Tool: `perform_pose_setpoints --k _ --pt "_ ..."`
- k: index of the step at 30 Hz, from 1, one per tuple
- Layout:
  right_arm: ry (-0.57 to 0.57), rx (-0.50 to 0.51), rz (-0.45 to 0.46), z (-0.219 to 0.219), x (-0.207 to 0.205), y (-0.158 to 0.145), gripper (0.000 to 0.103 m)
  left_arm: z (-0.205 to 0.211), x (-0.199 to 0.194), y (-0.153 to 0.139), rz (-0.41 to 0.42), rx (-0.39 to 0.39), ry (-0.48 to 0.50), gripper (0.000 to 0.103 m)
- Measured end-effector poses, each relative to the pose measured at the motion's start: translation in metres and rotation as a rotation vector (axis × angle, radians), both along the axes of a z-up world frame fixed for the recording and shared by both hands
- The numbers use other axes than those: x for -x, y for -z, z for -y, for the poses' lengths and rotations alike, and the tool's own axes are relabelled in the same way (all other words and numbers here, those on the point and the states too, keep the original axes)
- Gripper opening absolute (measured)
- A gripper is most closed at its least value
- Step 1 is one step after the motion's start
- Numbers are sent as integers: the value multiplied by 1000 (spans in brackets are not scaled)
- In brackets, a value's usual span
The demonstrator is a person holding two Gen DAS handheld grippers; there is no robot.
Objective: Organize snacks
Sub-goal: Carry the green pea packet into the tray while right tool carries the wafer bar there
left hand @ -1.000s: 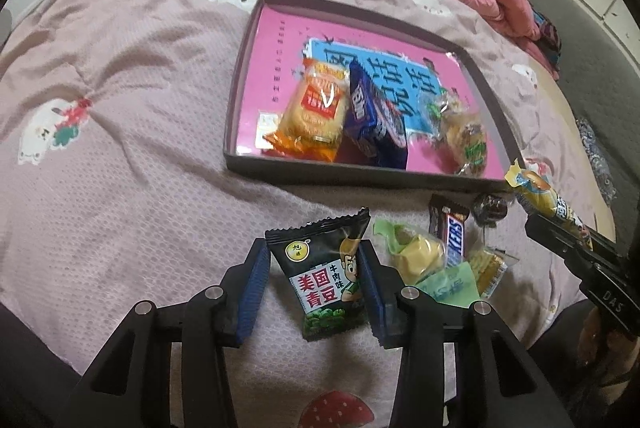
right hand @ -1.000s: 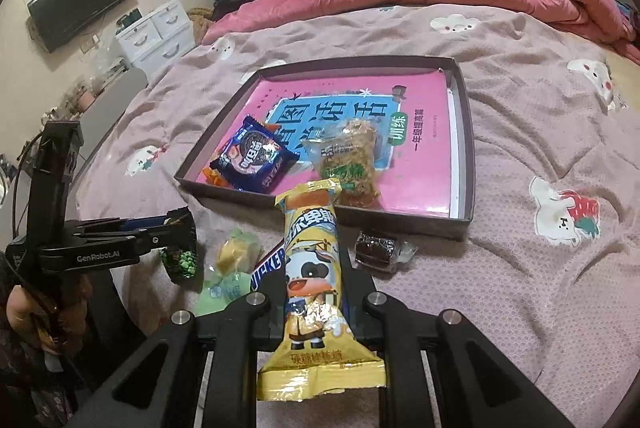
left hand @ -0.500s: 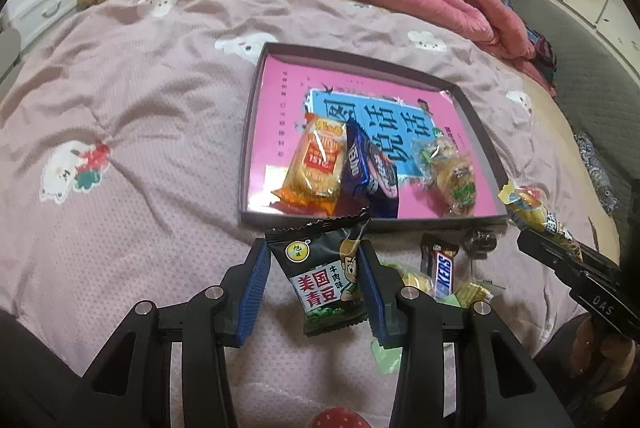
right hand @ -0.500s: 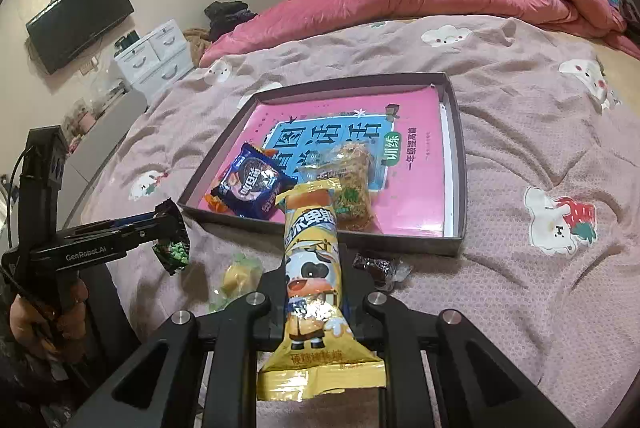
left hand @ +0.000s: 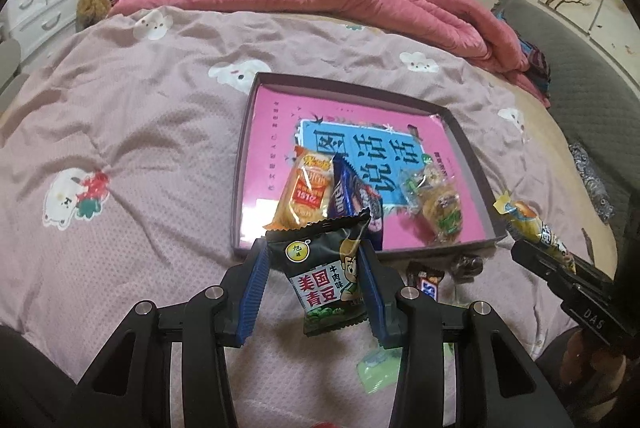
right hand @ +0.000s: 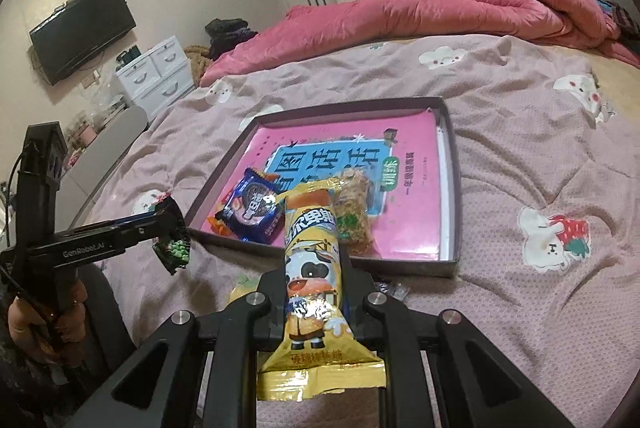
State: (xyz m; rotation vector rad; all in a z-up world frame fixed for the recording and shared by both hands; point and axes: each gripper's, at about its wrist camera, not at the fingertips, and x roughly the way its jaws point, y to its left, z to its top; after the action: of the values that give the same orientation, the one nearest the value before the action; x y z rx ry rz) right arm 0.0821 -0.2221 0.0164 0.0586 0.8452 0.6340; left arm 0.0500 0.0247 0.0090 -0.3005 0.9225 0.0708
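At lower centre of the left wrist view, the left gripper (left hand: 316,288) pinches a black green-pea snack packet (left hand: 326,280) above the bedspread, just short of the shallow dark cardboard tray (left hand: 239,183), presumably to drop it there. The right gripper (right hand: 314,292) clamps a long yellow cow-print snack bar (right hand: 314,284) likewise, aimed at the tray.

Green pea pkt (left hand: 328,278) held aloft; yellow bar (right hand: 314,260) held; approx 3 snacks in tray (left hand: 472,163)
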Motion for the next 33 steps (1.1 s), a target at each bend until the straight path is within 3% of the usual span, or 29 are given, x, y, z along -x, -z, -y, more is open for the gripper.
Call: perform_pose_setpoints --k 33 --pt "153 -82 53 22 -30 -13 17 40 -55 -15 59 10 97 45"
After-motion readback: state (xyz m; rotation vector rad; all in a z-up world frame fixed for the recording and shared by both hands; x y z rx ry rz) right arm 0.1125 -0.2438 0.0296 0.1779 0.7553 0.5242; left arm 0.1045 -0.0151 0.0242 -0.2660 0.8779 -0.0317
